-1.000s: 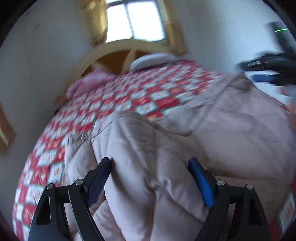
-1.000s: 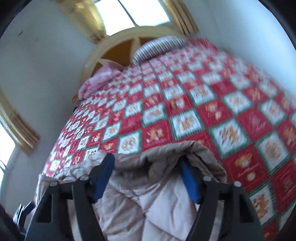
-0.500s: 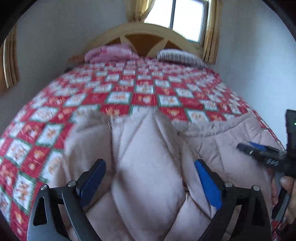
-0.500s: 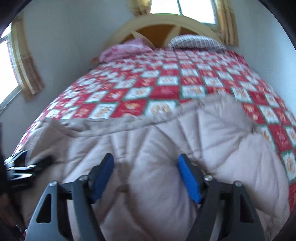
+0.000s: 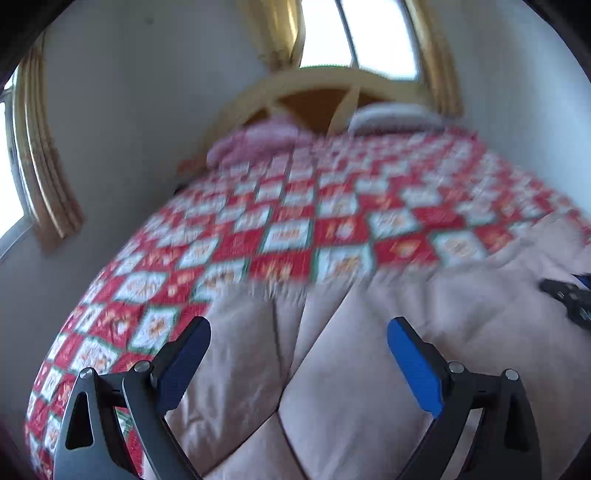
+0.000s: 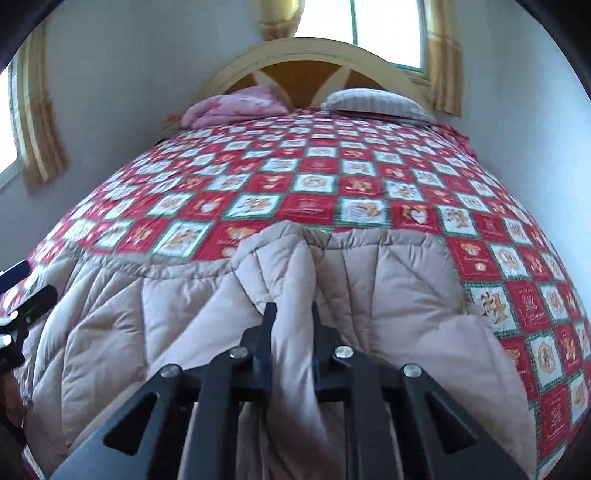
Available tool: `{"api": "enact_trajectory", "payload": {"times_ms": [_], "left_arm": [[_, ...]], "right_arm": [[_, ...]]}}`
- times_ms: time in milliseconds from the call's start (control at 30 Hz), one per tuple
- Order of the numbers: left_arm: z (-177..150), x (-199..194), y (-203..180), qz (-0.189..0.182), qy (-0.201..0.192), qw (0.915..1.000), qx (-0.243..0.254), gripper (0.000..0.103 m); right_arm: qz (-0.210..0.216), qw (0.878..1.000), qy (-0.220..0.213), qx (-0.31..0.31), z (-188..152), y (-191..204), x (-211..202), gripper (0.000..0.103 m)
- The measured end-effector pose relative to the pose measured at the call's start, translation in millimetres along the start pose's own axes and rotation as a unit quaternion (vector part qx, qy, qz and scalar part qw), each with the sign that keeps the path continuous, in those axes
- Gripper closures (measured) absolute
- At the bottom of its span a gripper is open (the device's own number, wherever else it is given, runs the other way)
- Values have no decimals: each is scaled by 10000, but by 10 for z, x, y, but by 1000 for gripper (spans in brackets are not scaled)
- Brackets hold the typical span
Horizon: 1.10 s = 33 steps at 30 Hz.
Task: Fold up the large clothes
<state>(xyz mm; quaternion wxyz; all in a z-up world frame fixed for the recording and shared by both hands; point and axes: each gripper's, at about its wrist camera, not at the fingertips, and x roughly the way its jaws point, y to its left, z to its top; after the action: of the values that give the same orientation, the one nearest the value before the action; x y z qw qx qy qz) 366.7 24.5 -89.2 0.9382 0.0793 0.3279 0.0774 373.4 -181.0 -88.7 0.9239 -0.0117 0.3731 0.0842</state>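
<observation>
My right tongs (image 6: pixel 291 314) are closing on a ridge of the quilted coat (image 6: pixel 388 295); left tongs (image 5: pixel 299 332) gape empty. Thin pinch at twelve o'clock may slip.

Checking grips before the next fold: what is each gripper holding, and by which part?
The right gripper is closing on a raised ridge of the beige quilted coat, near its far edge. The left gripper is open over the coat, holding nothing.

Arched wooden headboard (image 6: pixel 314 62) under a daylit window (image 6: pixel 384 33).
</observation>
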Motion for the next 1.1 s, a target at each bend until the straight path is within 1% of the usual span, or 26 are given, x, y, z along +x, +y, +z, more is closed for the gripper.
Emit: {"api": "enact_trajectory", "payload": {"times_ms": [33, 100, 133, 167, 200, 233, 300, 333, 367, 400, 433, 467, 500, 533, 567, 633, 667, 700, 733, 800, 833, 867, 900, 933, 1000, 1100], "left_arm": [[-37, 164, 20, 27, 239, 9997, -85, 6], [-70, 241, 57, -37, 320, 9992, -226, 6], [-64, 226, 48, -13, 314, 9993, -217, 6], [-44, 177, 23, 22, 286, 9994, -174, 6], [-12, 100, -1, 15, 199, 9997, -142, 6], [40, -44, -29, -44, -20, 9999, -125, 6], [120, -216, -116, -80, -315, 9995, -30, 6], [172, -280, -200, -117, -506, 9986, 107, 6], [189, -268, -269, -92, -557, 9981, 245, 6], [206, -215, -328, -35, -511, 9981, 354, 6], [199, -95, -379, 50, -358, 9983, 455, 6], [165, 71, -419, 89, -89, 9986, 508, 6], [111, 262, -419, 72, 228, 9987, 448, 6], [73, 356, -388, -32, 332, 9990, 286, 6], [55, 391, -378, -100, 340, 9992, 194, 6], [36, 431, -367, -125, 312, 9994, 118, 6], [29, 437, -378, -116, 299, 9994, 126, 5], [21, 446, -383, -109, 293, 9994, 129, 5], [13, 471, -367, -131, 297, 9994, 83, 4], [-15, 515, -321, -203, 334, 9992, -67, 1], [-28, 549, -275, -310, 352, 9987, -218, 1], [-40, 551, -269, -371, 354, 9983, -279, 1], [-54, 562, -269, -414, 372, 9980, -314, 1], [-62, 587, -279, -420, 394, 9978, -326, 1], [-83, 608, -297, -407, 396, 9978, -339, 1], [-98, 632, -311, -392, 402, 9978, -356, 1]], "right_arm": [[-77, 9999, 137, 52, -9, -22, 114, 84], [-190, 9985, 510, 117, -81, -53, 421, 64], [-163, 9984, 516, 147, -123, -64, 492, 62], [-143, 9990, 390, 158, -133, -67, 484, 60], [-158, 9992, 344, 138, -151, -56, 488, 59], [-181, 9993, 323, 107, -158, -50, 489, 59], [-202, 9994, 280, 76, -180, -50, 491, 58], [-212, 9994, 266, 69, -194, -50, 496, 58], [-229, 9994, 252, 62, -210, -47, 497, 58], [-258, 9994, 242, 41, -219, -37, 501, 58], [-282, 9993, 246, 21, -221, -31, 506, 58], [-312, 9992, 268, -5, -225, -21, 502, 57], [-332, 9990, 314, -20, -212, -13, 491, 56], [-342, 9988, 352, -8, -198, -21, 474, 55], [-359, 9986, 383, 46, -175, -25, 431, 52], [-268, 9988, 261, 308, -126, -34, 253, 40], [-163, 9988, 122, 456, -91, -31, 151, 29], [-136, 9985, -15, 537, -53, -11, 68, 25], [-170, 9983, -137, 543, -6, 30, 7, 25], [-183, 9990, -217, 346, 79, 143, 20, 25], [-254, 9993, -180, 222, 102, 184, 98, 25], [-350, 9992, -44, 178, 92, 182, 220, 27], [-410, 9989, 119, 204, 62, 145, 346, 29], [-409, 9981, 347, 306, -6, 81, 509, 28], [-270, 9980, 255, 513, -91, -26, 587, 26], [-370, 9982, 188, 443, -119, 7, 604, 25]]}}
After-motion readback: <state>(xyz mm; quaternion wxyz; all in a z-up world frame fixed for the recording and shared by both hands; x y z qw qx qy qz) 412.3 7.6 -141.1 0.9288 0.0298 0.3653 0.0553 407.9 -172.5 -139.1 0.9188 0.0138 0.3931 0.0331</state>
